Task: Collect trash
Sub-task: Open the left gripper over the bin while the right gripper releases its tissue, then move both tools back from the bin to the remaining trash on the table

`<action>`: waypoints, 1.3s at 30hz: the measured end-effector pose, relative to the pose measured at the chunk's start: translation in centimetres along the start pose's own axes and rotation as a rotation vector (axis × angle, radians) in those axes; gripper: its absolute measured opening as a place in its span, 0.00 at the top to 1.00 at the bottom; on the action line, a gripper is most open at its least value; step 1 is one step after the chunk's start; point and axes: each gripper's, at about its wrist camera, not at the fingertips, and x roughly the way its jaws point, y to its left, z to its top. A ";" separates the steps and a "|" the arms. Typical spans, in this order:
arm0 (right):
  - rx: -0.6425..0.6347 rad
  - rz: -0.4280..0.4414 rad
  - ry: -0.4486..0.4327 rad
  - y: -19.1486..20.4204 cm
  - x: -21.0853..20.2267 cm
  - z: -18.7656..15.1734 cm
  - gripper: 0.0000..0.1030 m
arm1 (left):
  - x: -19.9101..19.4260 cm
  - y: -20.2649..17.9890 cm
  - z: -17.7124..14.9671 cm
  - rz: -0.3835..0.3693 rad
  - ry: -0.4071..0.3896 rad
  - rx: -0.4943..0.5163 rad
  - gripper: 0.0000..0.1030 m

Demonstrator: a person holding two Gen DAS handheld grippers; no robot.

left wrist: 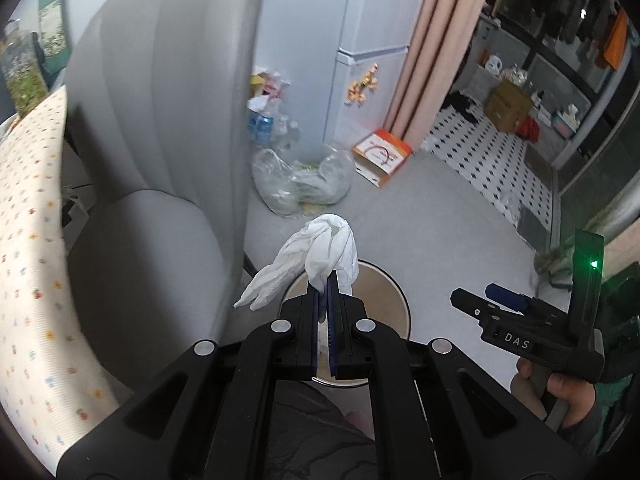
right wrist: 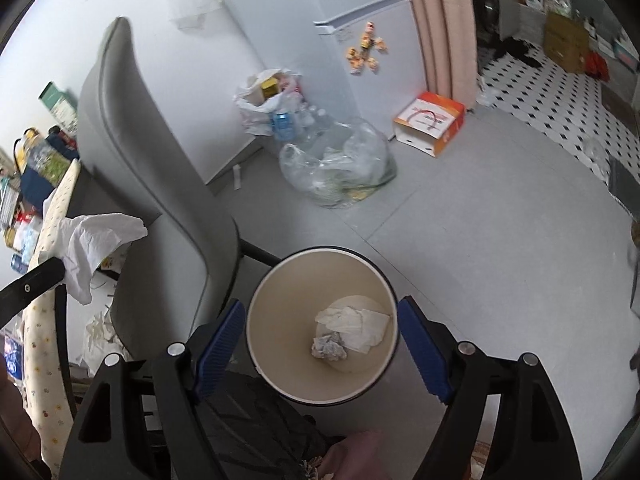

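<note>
Left gripper (left wrist: pixel 325 280) — clenched on a white tissue (left wrist: pixel 320 256), held above the bin (left wrist: pixel 394 292), whose mouth it mostly hides. Right gripper (right wrist: pixel 320 328) — released, jaws wide over the bin, which holds a flat tissue (right wrist: pixel 354 322) and a crumpled wad (right wrist: pixel 329 347).

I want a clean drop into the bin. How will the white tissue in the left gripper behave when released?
The white tissue looks floppy: it droops in loose folds either side of the shut left gripper. Probably very light, so it may flutter rather than fall straight. It may also cling to the ridged pads. The bin has a wide mouth.
</note>
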 end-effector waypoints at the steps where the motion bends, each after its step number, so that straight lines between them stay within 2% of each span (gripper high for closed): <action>1: 0.006 -0.004 0.000 -0.4 0.0 -0.1 0.25 | 0.3 -0.3 0.1 -0.004 0.005 0.006 0.96; 16: 0.081 -0.038 -0.046 -4.0 -1.2 0.6 0.24 | 3.6 -5.1 1.0 -0.094 0.077 0.077 0.94; 18: 0.085 -0.043 -0.049 -4.2 -1.3 0.6 0.24 | 4.2 -5.4 0.9 -0.104 0.105 0.083 0.76; 19: 0.086 -0.044 -0.050 -4.3 -1.4 0.7 0.24 | 4.3 -5.6 0.8 -0.105 0.111 0.084 0.54; 20: 0.086 -0.045 -0.050 -4.4 -1.4 0.7 0.24 | 4.2 -5.6 0.7 -0.104 0.107 0.085 0.40; 23: 0.086 -0.047 -0.052 -4.5 -1.6 0.7 0.23 | 3.6 -5.3 0.5 -0.094 0.092 0.085 0.30; 27: 0.079 -0.035 -0.056 -3.8 -1.7 0.8 0.21 | 2.0 -4.8 0.2 -0.013 0.052 0.095 0.16; 30: 0.068 -0.021 -0.061 -2.7 -1.8 0.7 0.17 | 0.5 -3.6 0.0 0.017 0.028 0.082 0.13; 33: 0.045 -0.009 -0.070 -1.5 -2.2 0.7 0.11 | -1.4 -2.0 -0.1 0.004 0.012 0.002 0.13; 34: 0.038 -0.005 -0.079 -1.0 -2.5 0.8 0.08 | -2.4 -1.5 -0.1 0.001 -0.006 -0.026 0.10; 39: 0.001 0.025 -0.134 1.2 -4.0 0.9 0.08 | -6.1 0.7 -0.5 0.014 -0.081 -0.077 0.07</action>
